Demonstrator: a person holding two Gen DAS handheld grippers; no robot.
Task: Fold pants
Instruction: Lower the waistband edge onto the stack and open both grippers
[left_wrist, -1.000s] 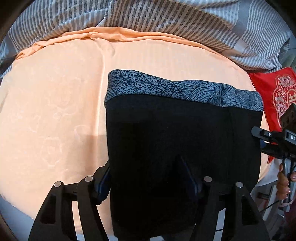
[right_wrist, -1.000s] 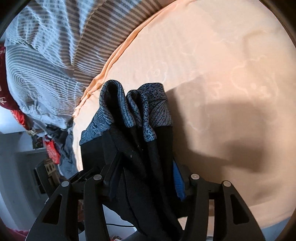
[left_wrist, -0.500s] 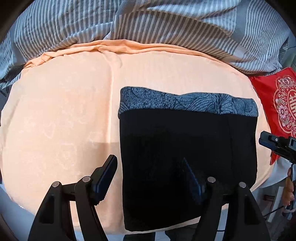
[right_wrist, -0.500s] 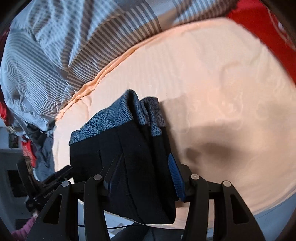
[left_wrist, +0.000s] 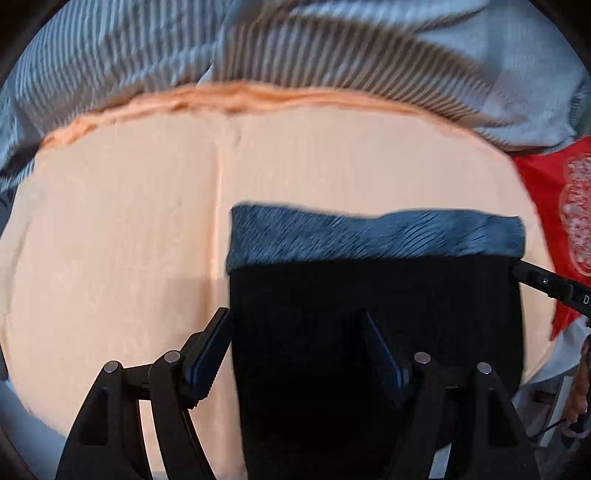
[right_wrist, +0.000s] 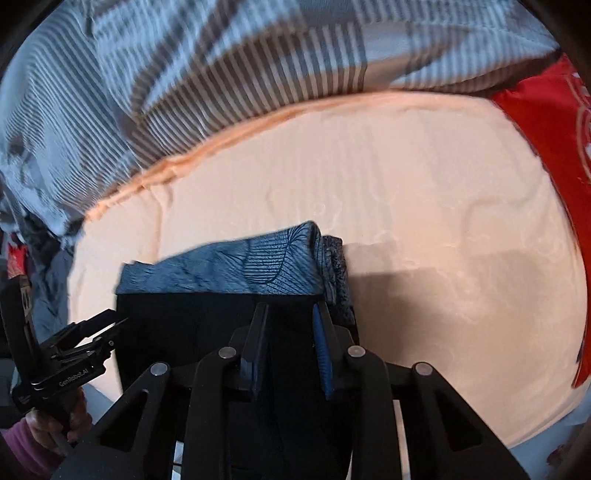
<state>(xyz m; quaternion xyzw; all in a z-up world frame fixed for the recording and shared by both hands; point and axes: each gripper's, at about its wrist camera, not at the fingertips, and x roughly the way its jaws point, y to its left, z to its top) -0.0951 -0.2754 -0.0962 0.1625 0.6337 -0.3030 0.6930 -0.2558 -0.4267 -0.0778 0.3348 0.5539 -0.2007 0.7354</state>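
The folded black pants (left_wrist: 373, 332) with a blue-grey patterned waistband (left_wrist: 369, 240) lie on the peach sheet (left_wrist: 110, 240). My left gripper (left_wrist: 295, 328) is open, its left finger beside the pants' left edge and its right finger over the black cloth. In the right wrist view the pants (right_wrist: 184, 332) show with the waistband (right_wrist: 236, 269) rolled at the far edge. My right gripper (right_wrist: 290, 317) has its fingers close together over the pants' right edge, with black cloth between them. The left gripper (right_wrist: 99, 328) shows at the left there.
A grey striped duvet (left_wrist: 295, 48) is bunched along the far side of the bed. A red embroidered cushion (left_wrist: 554, 206) lies at the right, also in the right wrist view (right_wrist: 546, 118). The bed's near edge runs just under the grippers.
The pants have come down flat onto the sheet. My left gripper has opened and let go of the left edge. My right gripper has swung round to face the bed and narrowed on the cloth.
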